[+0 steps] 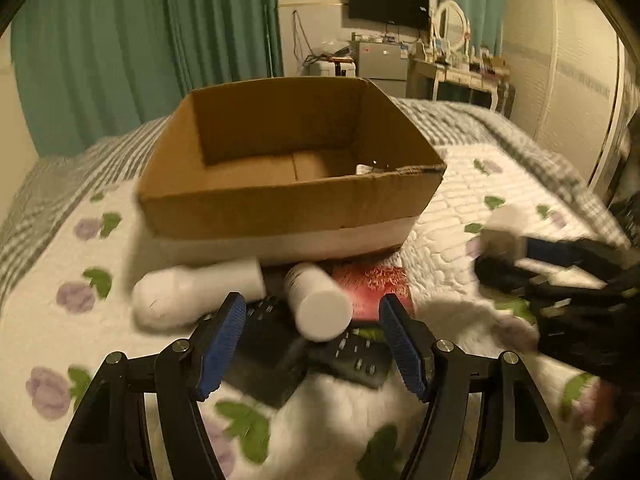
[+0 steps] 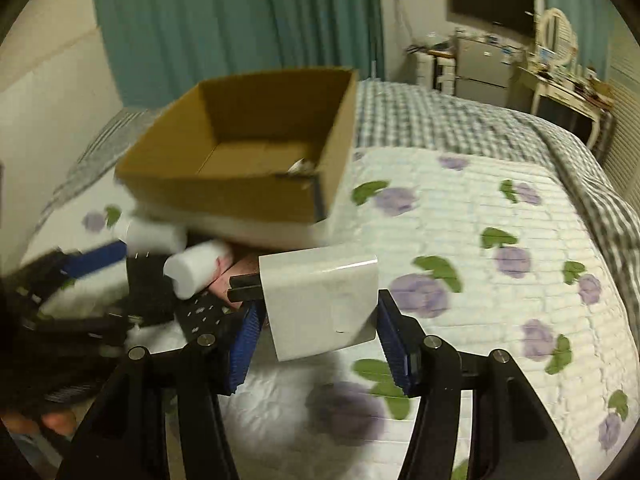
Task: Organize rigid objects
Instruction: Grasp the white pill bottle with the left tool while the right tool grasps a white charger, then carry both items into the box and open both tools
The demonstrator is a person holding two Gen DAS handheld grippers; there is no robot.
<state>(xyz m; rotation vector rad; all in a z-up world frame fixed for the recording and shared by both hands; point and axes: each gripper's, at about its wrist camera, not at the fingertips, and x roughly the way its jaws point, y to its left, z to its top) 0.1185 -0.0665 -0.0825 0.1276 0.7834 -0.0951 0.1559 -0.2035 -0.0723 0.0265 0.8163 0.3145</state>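
- A white power adapter (image 2: pixel 320 304), a glossy rounded block with a dark plug stub on its left side, is being held between the blue ribbed pads of the right gripper (image 2: pixel 318 336); the jaws are being kept at a middling width, pressed on its two flat sides, above the quilt (image 2: pixel 500 216)
- The adapter is being judged stiff, fairly light and slippery on its smooth shell; the flat opposite faces are being taken as the right place to grip, well clear of the plug
- The left gripper (image 1: pixel 312 340) is being held wide open with nothing between its pads; it is being aimed down at the pile just in front of the cardboard box (image 1: pixel 288 200)
- In that pile a white cylindrical bottle (image 1: pixel 318 304) is lying on its side, its flat end facing the camera; it is being judged hard, light and liable to roll, so a grip across the round body is being favoured
- A second white bottle (image 1: pixel 192 292), blurred, is lying to its left, touching the box's front wall or just beside it; which cannot be told
- A red, patterned flat packet (image 1: pixel 376 284) and black remote controls (image 1: pixel 356 356) with small buttons are lying under and beside the bottles; the remotes are being judged rigid, flat and easiest to take across their narrow width
- The box is being seen as open-topped corrugated card with a pale band along its base; it is nearly empty, with only a small pale item (image 1: pixel 366 168) in its right front corner
- The quilt is being seen as soft, stitched and printed with purple flowers
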